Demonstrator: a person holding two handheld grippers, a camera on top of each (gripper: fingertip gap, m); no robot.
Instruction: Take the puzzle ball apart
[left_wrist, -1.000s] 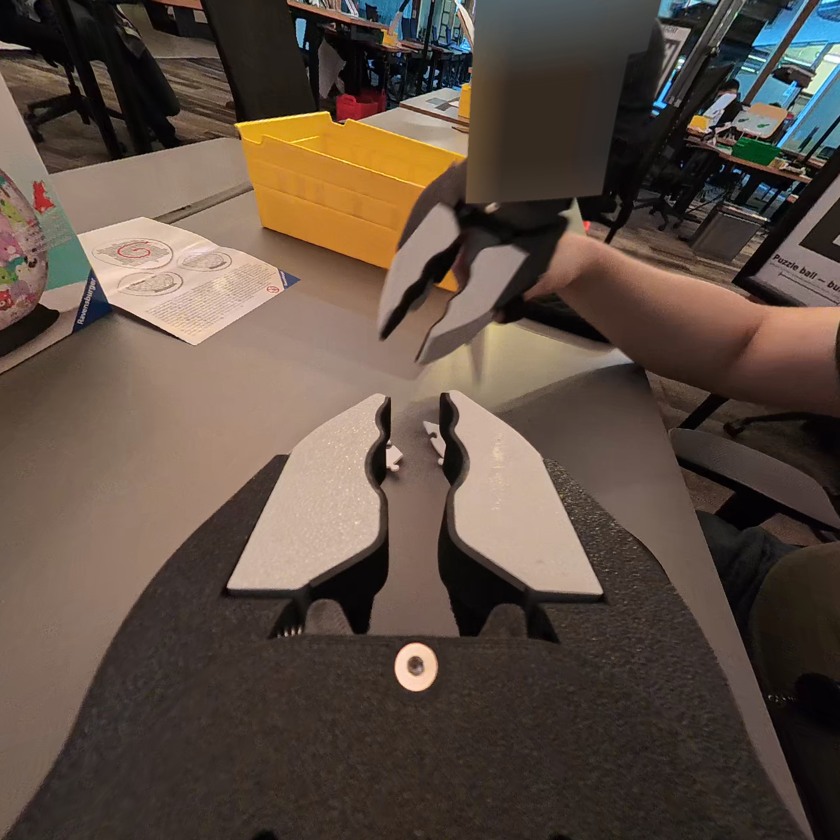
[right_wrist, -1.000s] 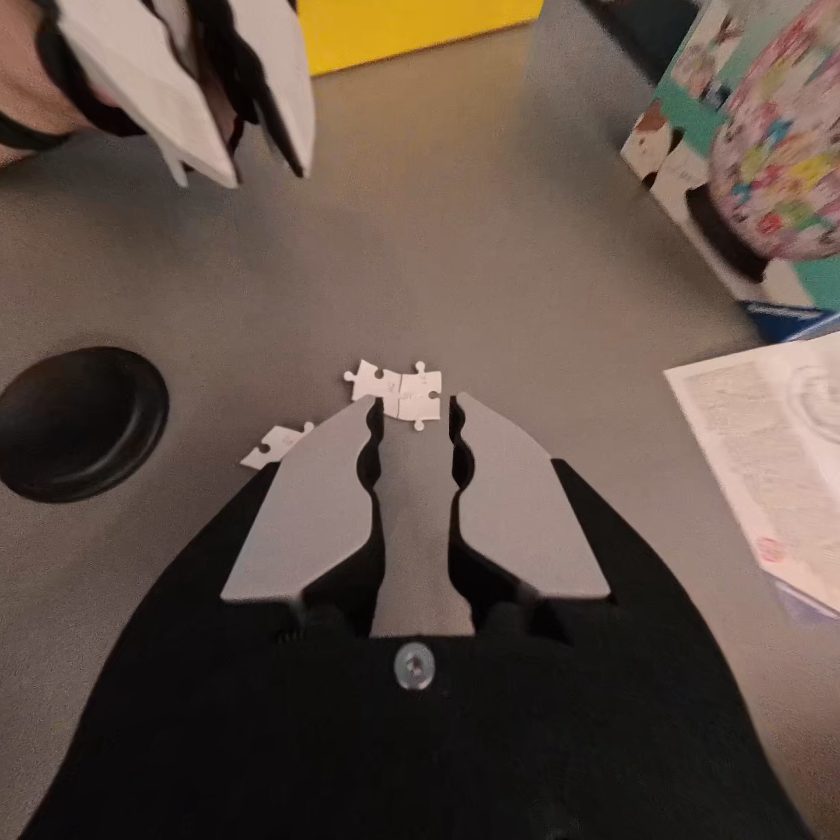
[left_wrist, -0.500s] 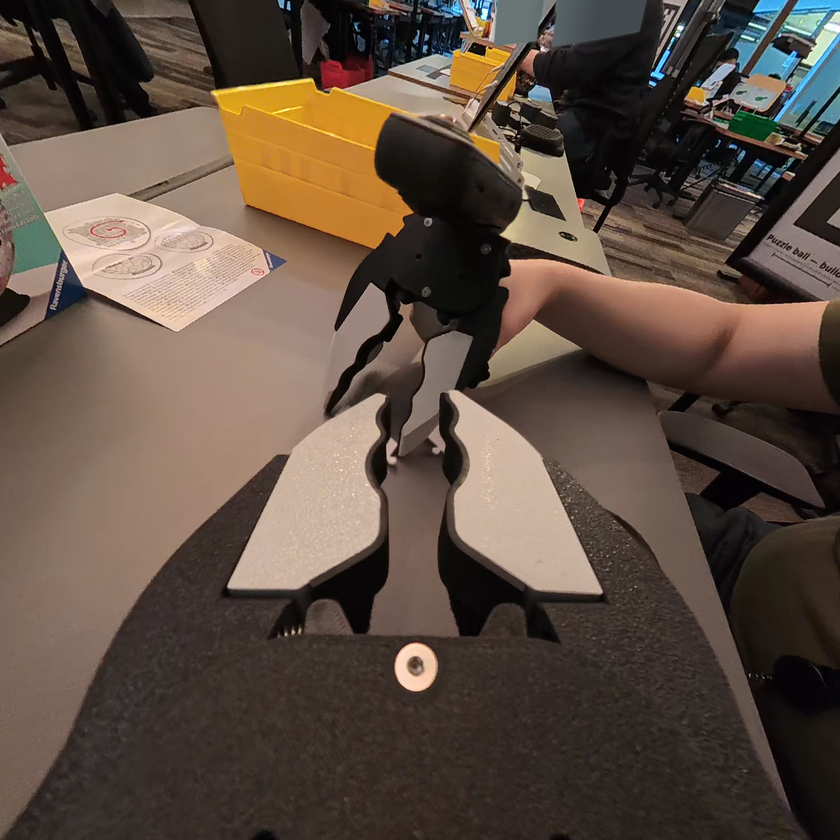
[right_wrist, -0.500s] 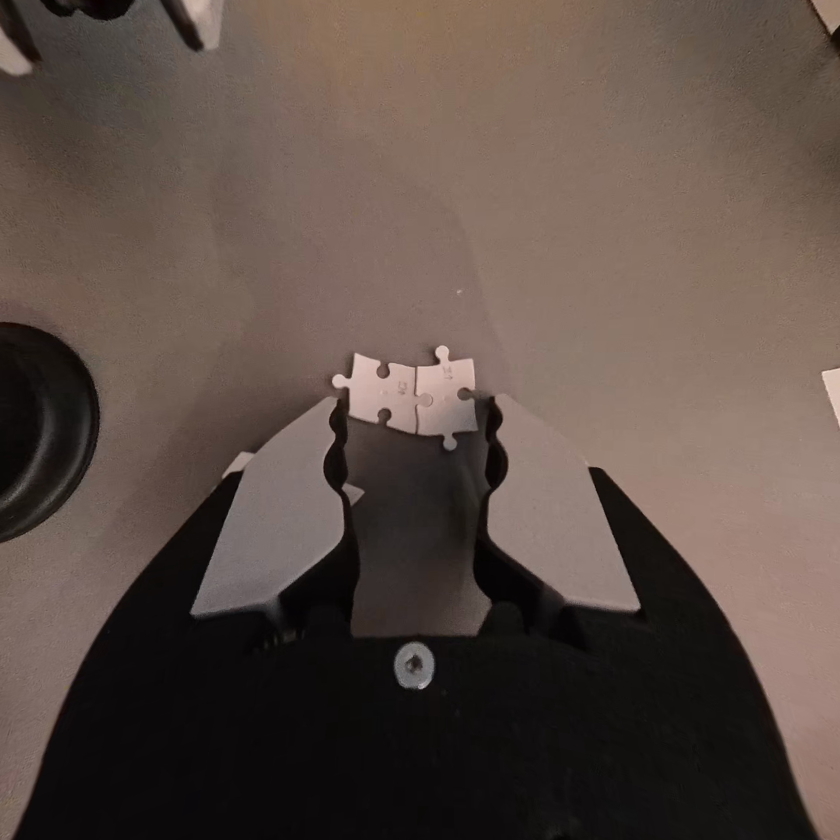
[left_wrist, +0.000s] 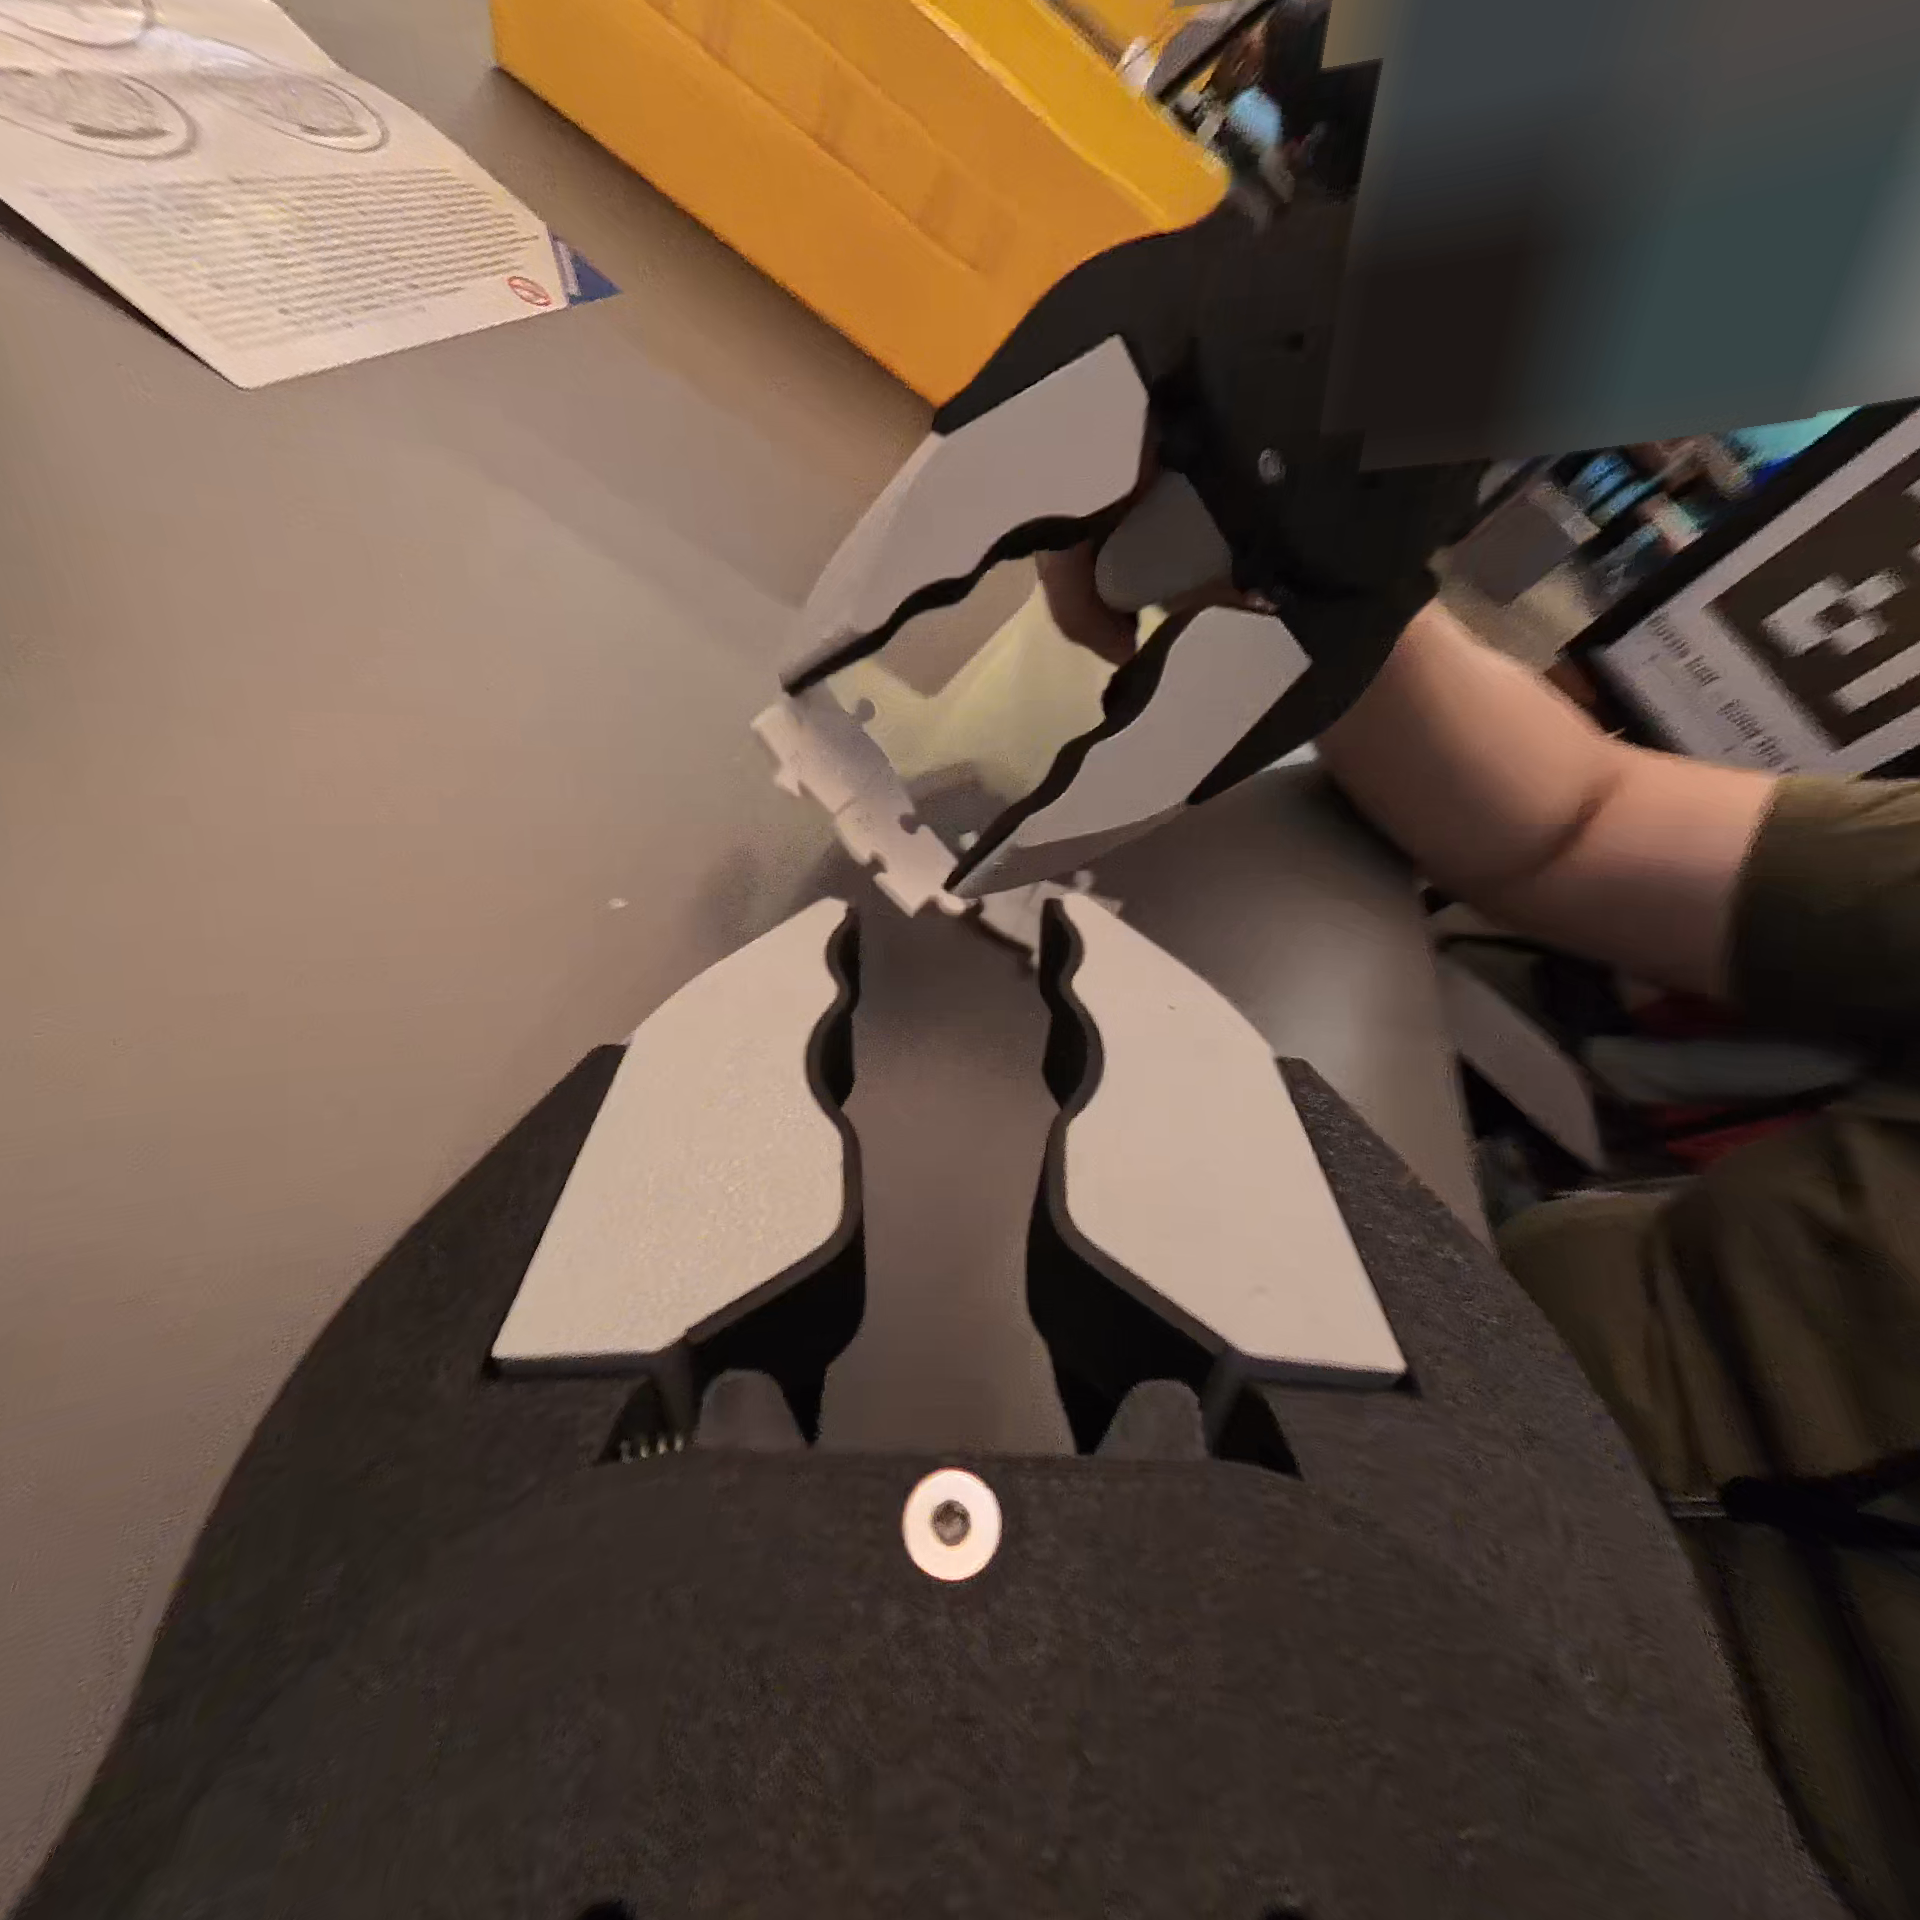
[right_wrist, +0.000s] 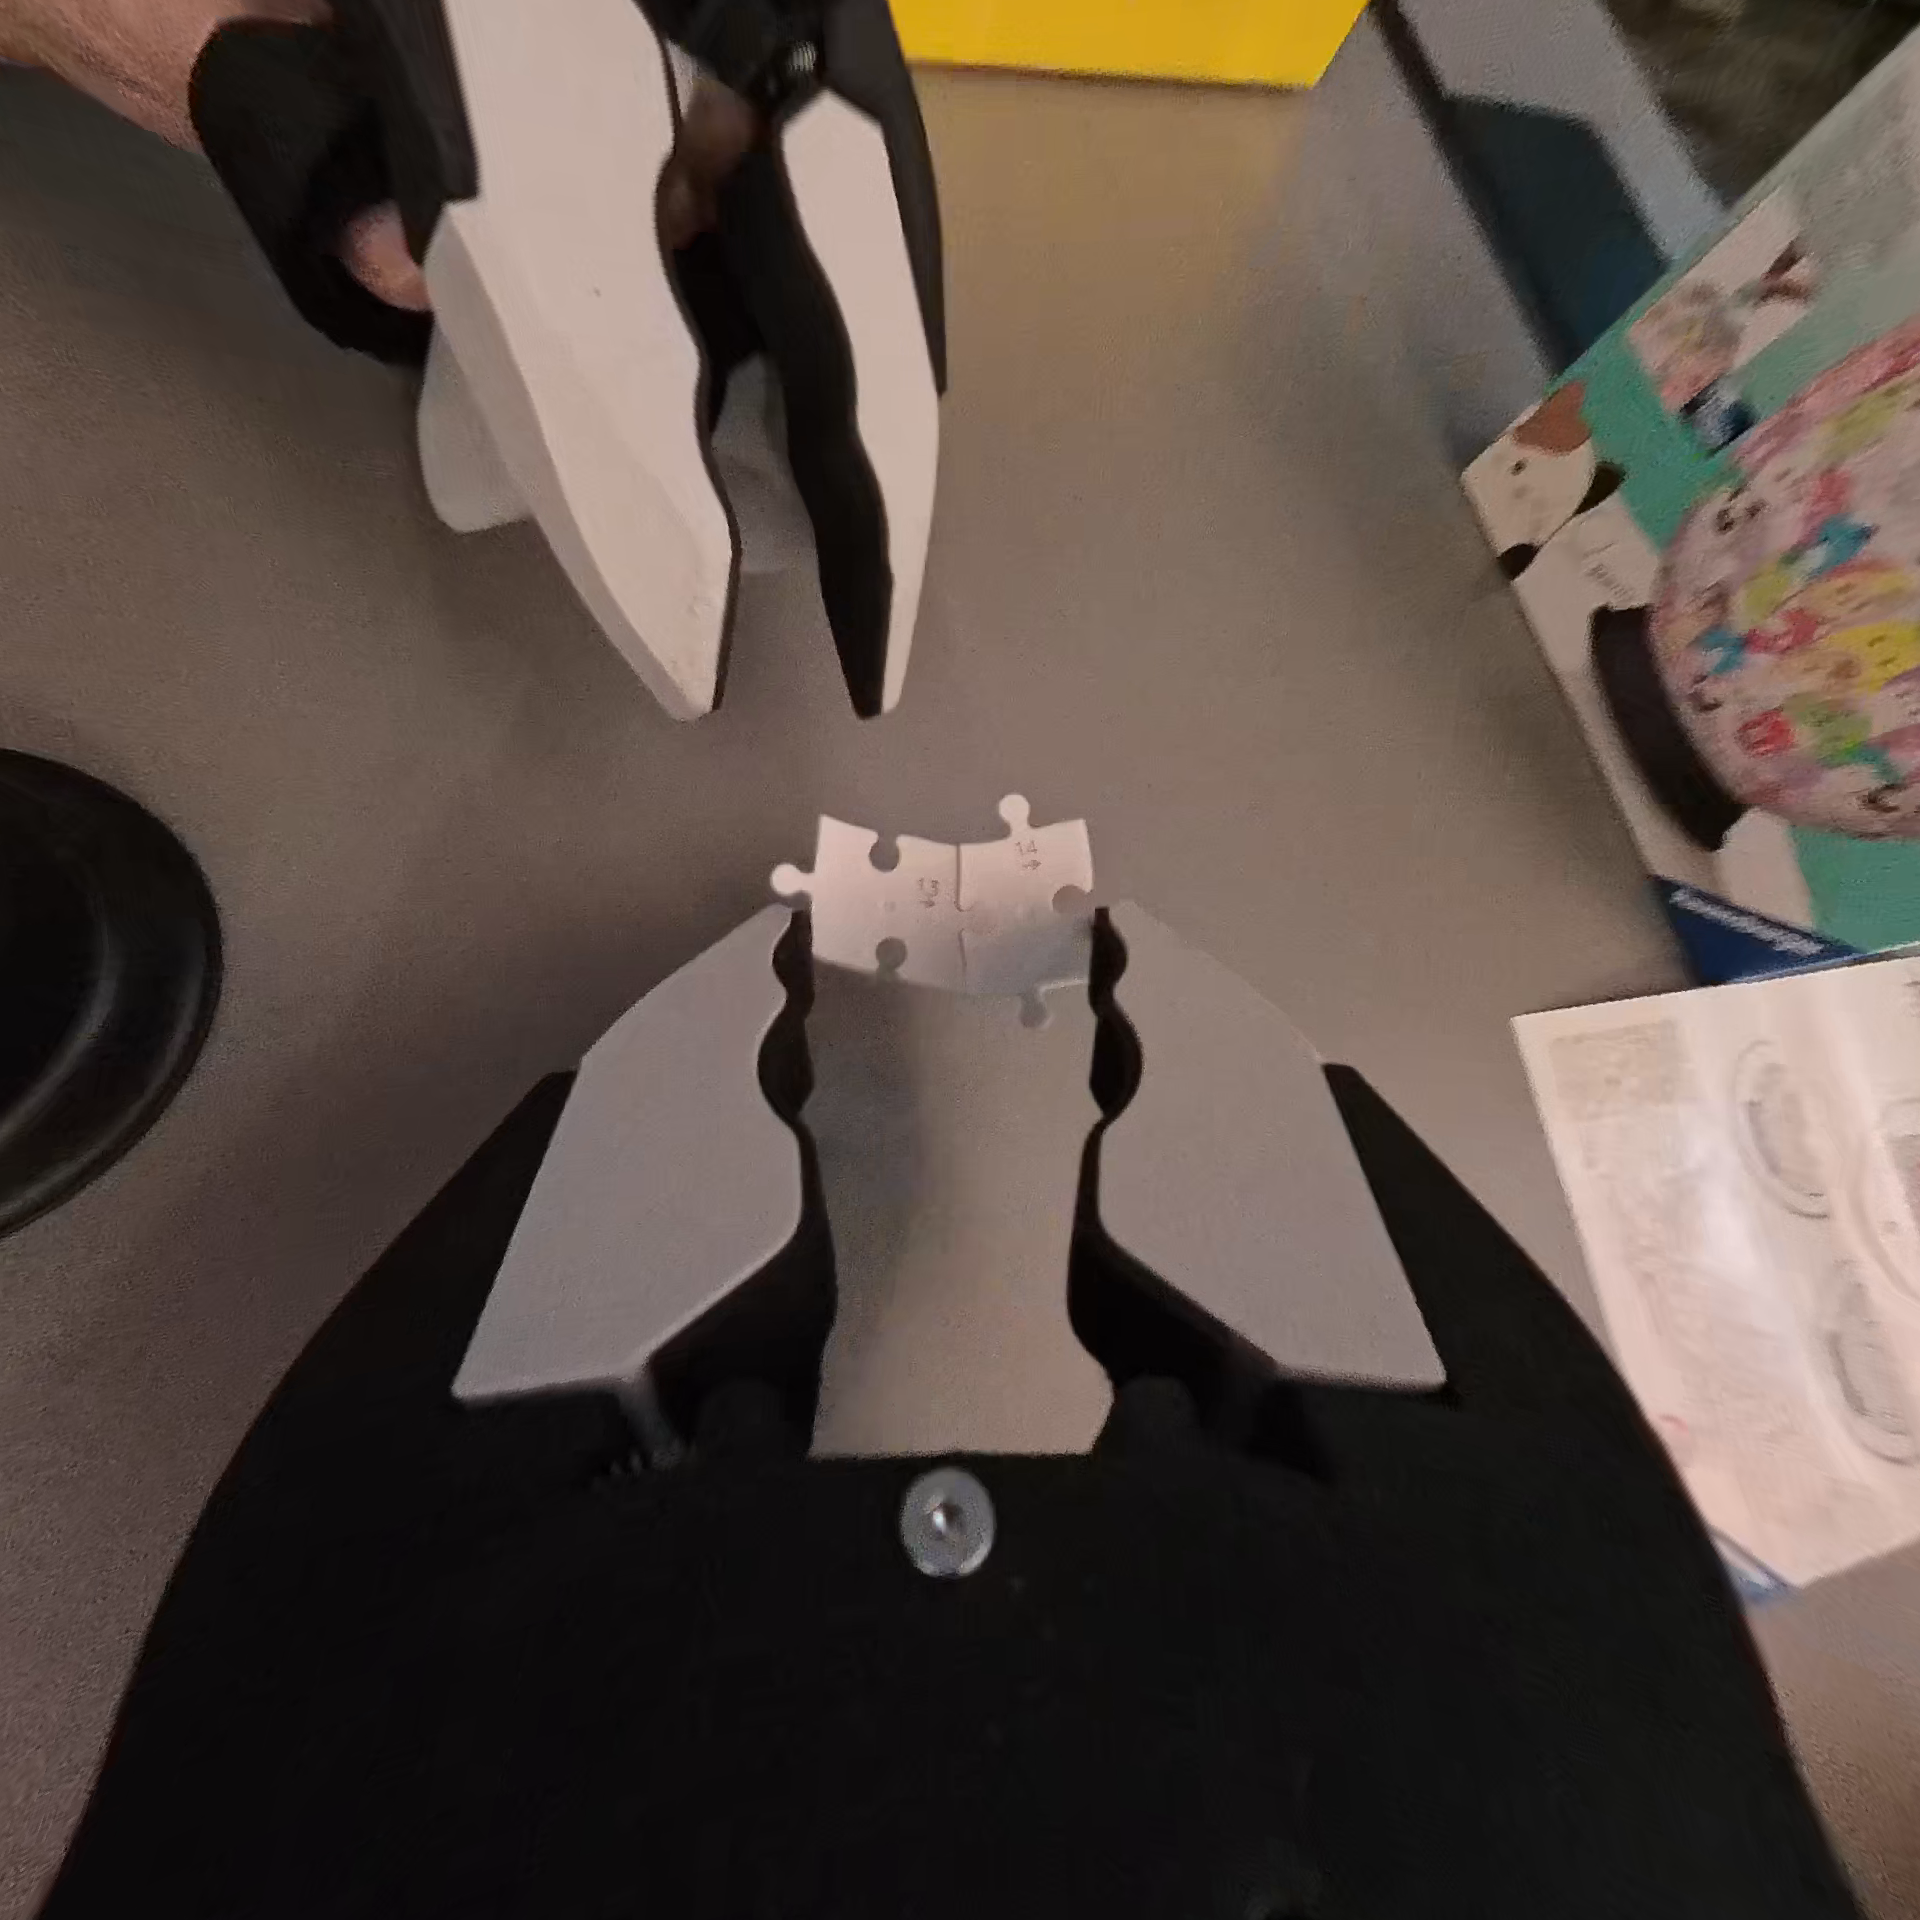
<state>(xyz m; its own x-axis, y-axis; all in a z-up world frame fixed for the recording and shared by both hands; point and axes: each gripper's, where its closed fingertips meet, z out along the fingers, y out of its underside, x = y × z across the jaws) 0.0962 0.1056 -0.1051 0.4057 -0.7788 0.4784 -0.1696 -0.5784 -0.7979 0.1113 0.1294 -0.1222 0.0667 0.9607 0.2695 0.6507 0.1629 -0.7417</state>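
Observation:
Two white puzzle pieces joined as a pair (right_wrist: 951, 899) sit clamped edge to edge between the tips of my right gripper (right_wrist: 945, 914). In the left wrist view the pair (left_wrist: 847, 784) hangs tilted just above the grey table, held by my right gripper (left_wrist: 871, 788). My left gripper (left_wrist: 945, 920) is open and empty, its tips just short of the pair. In the right wrist view my left gripper (right_wrist: 781, 709) points down at the pair from the far side. A loose white piece (left_wrist: 1006, 928) lies on the table by the left gripper's right fingertip.
A yellow bin (left_wrist: 883, 177) and a printed leaflet (left_wrist: 260, 208) lie at the back of the table. The puzzle's box (right_wrist: 1766, 582) and the leaflet (right_wrist: 1766, 1247) are to the right in the right wrist view, a black round stand (right_wrist: 83, 987) to the left. My two grippers' fingertips are within a few centimetres of each other.
My right gripper came down over the joined pair, closed on its edges and lifted it off the table. My left gripper has moved in closer to the pair.

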